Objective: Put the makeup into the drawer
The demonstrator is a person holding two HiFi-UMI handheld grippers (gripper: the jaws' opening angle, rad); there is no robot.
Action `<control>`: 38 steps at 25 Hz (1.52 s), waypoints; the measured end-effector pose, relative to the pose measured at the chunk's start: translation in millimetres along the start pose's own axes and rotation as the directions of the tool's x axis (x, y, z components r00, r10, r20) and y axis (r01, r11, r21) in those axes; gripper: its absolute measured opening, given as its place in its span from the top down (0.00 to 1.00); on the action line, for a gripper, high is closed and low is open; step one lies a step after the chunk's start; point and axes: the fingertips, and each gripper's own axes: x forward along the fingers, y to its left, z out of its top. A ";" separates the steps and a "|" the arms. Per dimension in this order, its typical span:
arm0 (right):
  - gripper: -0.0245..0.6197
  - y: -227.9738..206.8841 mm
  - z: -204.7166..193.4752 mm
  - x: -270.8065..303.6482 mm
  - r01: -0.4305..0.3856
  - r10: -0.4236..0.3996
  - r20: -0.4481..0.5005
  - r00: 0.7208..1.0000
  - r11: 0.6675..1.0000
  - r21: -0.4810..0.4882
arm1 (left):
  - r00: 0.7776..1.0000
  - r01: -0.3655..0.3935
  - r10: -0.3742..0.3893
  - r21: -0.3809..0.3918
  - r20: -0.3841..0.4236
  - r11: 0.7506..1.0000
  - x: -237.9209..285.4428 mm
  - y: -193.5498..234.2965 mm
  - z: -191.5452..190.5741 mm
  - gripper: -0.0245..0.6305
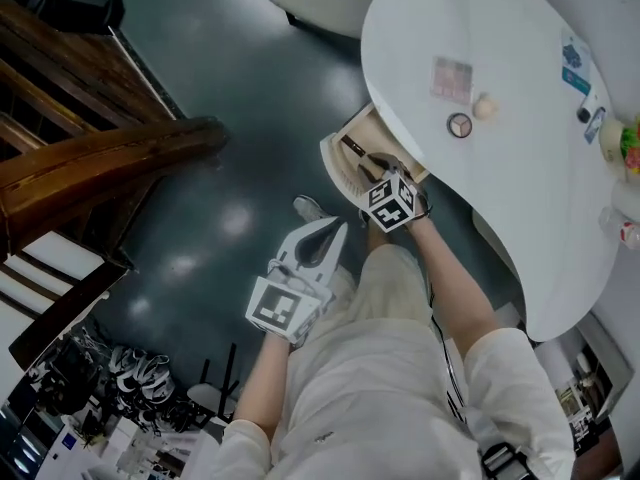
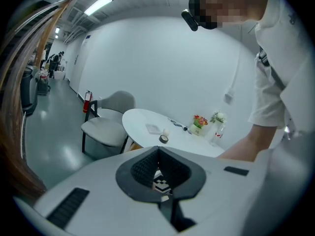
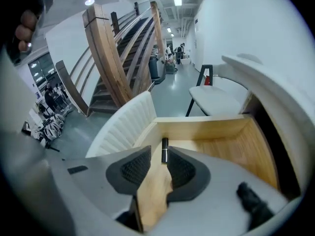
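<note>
The right hand-held gripper [image 3: 158, 164] hangs over the open drawer [image 3: 197, 128], its jaws a narrow gap apart with nothing pressed between the ribbed dark pads. Just past the tips a slim black makeup tube [image 3: 165, 149] lies flat on the drawer's floor, near the left wall. The left hand-held gripper [image 2: 158, 154] is held low to the left of the drawer, pads meeting at the tips and empty.

This looks like the withdrawal after a drop. To do it well, the right hand-held gripper should come straight up and out with the jaws kept apart, so that neither pad nudges the round tube, which would roll easily on smooth wood. It should also stay clear of the tabletop [image 1: 520, 168] edge overhanging the drawer.

The drawer is pale bare wood with a curved, ribbed white front [image 3: 123, 124]. On the glossy white tabletop lie a flat square palette [image 1: 452, 78], a small round compact [image 1: 459, 125] and a pale puff [image 1: 485, 107].
</note>
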 end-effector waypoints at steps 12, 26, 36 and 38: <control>0.82 8.6 51.9 -134.7 0.054 -0.050 0.166 0.985 0.998 -0.019 | 0.996 -0.026 0.020 0.074 0.083 0.997 -13.5 -30.7 53.4 0.95; 0.93 10.6 86.2 -251.5 0.082 -0.093 0.354 0.931 0.996 0.046 | 0.993 0.037 -0.056 0.174 0.105 0.984 0.6 -63.3 84.8 0.95; 0.94 2.1 106.1 -334.3 0.093 -0.172 0.523 0.835 0.980 0.173 | 0.986 0.109 -0.132 0.206 0.100 0.972 12.7 -90.4 98.7 0.95; 0.94 -4.6 103.9 -346.7 0.092 -0.194 0.548 0.814 0.974 0.208 | 0.983 0.120 -0.146 0.214 0.109 0.969 14.8 -96.0 102.7 0.95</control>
